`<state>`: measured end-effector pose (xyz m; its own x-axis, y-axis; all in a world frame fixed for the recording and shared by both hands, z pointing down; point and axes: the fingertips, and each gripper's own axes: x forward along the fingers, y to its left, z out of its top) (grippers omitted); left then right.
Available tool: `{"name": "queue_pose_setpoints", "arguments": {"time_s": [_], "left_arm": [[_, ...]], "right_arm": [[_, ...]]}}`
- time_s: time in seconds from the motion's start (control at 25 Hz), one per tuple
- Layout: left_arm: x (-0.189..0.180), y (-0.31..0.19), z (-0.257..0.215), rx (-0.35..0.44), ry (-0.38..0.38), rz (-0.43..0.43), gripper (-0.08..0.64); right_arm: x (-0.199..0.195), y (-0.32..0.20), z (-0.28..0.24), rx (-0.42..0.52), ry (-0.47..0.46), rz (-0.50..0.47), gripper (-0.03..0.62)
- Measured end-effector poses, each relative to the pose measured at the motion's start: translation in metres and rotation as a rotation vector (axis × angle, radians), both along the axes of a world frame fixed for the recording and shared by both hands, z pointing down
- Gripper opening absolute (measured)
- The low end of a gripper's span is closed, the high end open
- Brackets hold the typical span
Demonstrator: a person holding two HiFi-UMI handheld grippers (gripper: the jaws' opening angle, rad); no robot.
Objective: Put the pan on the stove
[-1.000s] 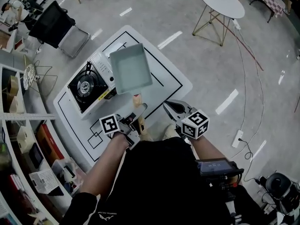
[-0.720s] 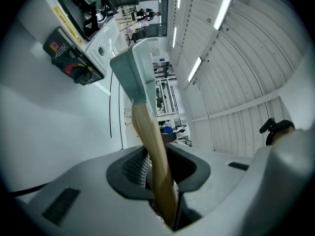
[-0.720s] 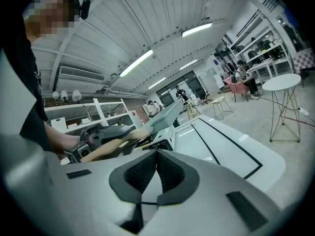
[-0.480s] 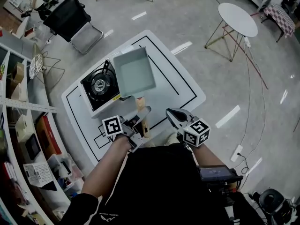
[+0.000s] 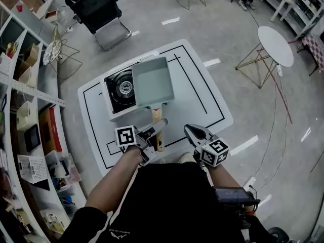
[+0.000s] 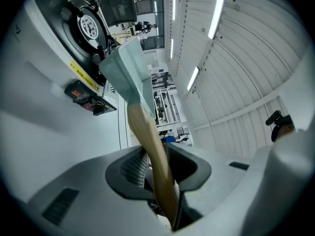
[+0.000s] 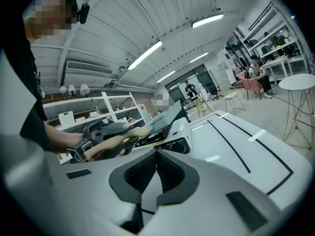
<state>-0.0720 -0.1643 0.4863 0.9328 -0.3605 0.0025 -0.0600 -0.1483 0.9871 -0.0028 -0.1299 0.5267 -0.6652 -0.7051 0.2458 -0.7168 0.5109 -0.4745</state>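
A square grey-green pan [image 5: 152, 82] with a wooden handle [image 5: 157, 120] lies over the right part of the black-topped portable stove [image 5: 120, 90] on the white table [image 5: 197, 105]. My left gripper [image 5: 157, 130] grips that handle near its end; its jaws are opening with the handle [image 6: 147, 136] still between the pads. In the left gripper view the pan [image 6: 125, 68] shows edge-on beside the burner [image 6: 83, 23]. My right gripper [image 5: 191, 131] hovers at the table's near edge, shut and empty [image 7: 156, 173].
A black office chair [image 5: 104, 11] stands beyond the table. A round white side table [image 5: 276, 44] is at the far right, with a cable running along the floor. Shelving [image 5: 25, 110] with boxes lines the left side. Black tape lines mark the tabletop.
The pan has moved left, further over the stove's burner, with my left gripper on its handle. The right gripper has stayed by the table's near edge.
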Motion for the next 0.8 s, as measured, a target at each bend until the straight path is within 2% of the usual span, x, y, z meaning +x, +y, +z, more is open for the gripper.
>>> {"name": "queue_pose_setpoints", "arguments": {"time_s": [0.32,0.6,0.8], "left_arm": [[-0.035,-0.018,0.001,0.015,-0.019,-0.080,0.114],[-0.072,-0.038,0.013,0.040,-0.105,-0.141,0.115],[-0.089,-0.049,0.027,0.026,-0.148,-0.178,0.117]], "right_arm": [[-0.019,-0.005,0.000,-0.007,0.011,-0.057,0.026],[-0.032,-0.004,0.000,-0.016,0.020,-0.079,0.025],[-0.036,-0.002,0.001,-0.021,0.028,-0.084,0.025]]}}
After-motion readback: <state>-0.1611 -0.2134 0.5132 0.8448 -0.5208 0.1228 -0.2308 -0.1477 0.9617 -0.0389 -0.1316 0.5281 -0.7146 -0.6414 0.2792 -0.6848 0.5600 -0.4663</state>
